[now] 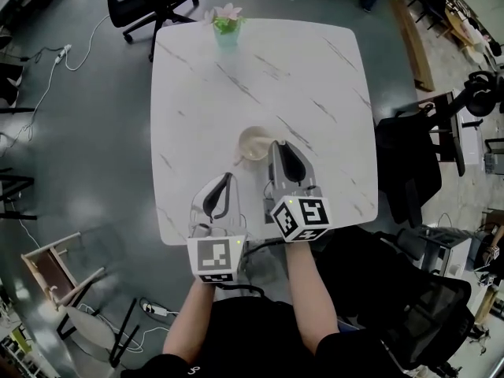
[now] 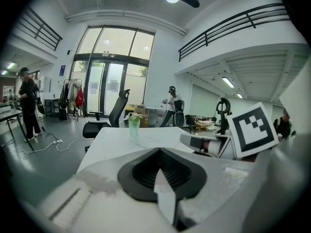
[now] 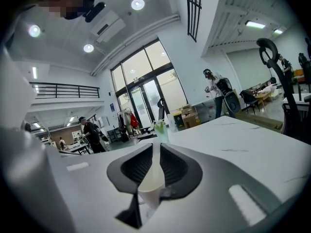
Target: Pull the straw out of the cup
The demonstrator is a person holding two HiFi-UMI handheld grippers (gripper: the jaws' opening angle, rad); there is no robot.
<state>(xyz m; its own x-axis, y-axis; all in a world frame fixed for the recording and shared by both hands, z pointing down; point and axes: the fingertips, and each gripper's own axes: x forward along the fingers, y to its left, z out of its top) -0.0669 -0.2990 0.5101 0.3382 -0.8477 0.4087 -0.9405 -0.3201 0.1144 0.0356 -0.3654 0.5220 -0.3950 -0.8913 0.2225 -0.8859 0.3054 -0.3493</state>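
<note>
Two grippers sit over the white marbled surface [image 1: 315, 77]. Right gripper [image 1: 277, 145]: jaws clamped on a pale, slim straw [image 3: 153, 171], tips at the right rim of the cream cup [image 1: 252, 143]. The cup stands upright near mid-surface. Left gripper [image 1: 228, 178]: jaws closed, empty, near the cup's near side. Whether the straw's end is clear of the cup cannot be told.
</note>
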